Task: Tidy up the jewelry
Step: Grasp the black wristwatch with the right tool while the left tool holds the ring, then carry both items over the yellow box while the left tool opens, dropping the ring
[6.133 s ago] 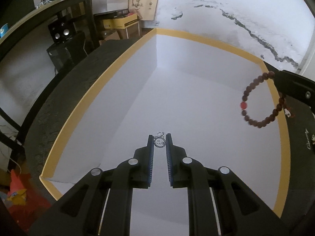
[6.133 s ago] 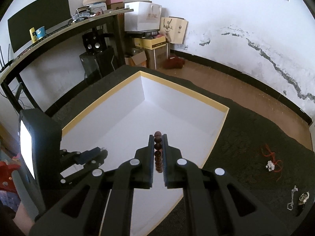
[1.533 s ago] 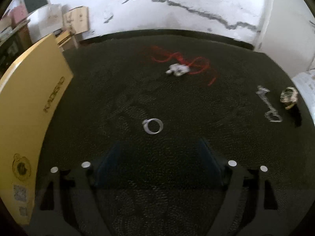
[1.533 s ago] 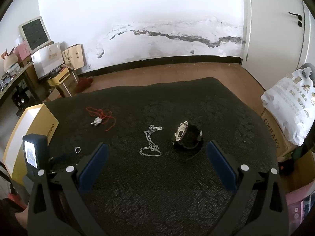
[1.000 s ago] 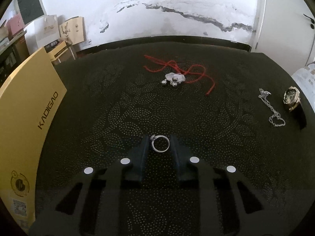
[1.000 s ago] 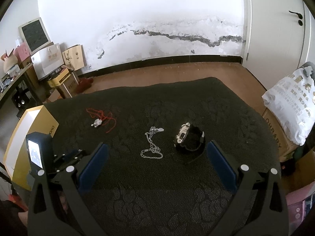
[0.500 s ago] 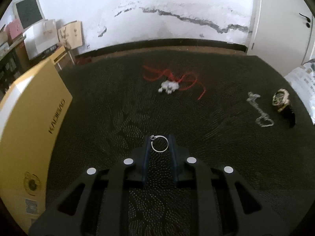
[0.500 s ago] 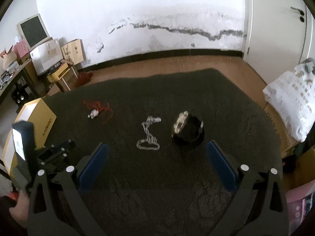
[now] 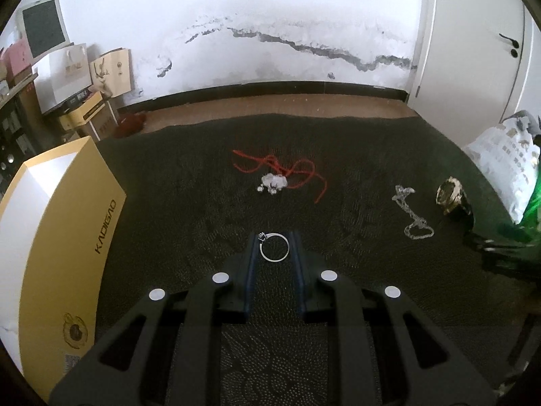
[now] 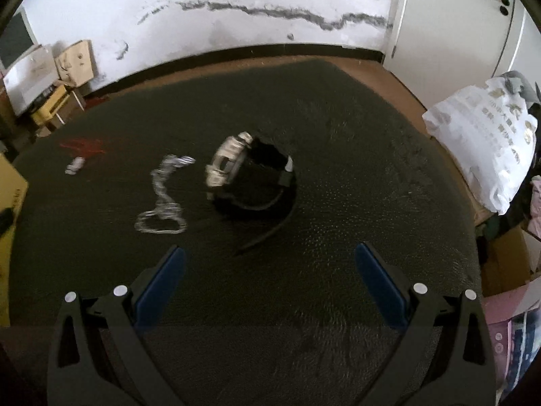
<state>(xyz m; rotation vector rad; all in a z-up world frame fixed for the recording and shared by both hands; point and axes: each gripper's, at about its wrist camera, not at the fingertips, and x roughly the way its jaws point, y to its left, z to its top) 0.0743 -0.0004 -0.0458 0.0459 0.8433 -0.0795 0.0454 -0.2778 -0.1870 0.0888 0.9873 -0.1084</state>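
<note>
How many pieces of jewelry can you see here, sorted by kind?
Ring: 1, held between the left gripper fingers
Silver chain: 1, on the dark cloth
Watch: 1, ahead of the open right gripper
Red cord with a silver charm: 1
Total: 4

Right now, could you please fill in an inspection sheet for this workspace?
Surface: dark patterned cloth, nothing spilled.
Job's things: ring between the fingers of the left hand-held gripper; chain and watch side by side; red cord with a pale charm; box at the left, its inside hidden.
Clutter: nothing seen on the cloth.
Grippers: left closed on the ring; right hand-held gripper wide open, short of the watch.
Cables: nothing seen.
Surroundings: cracked wall, door, cartons, white bag.
</note>
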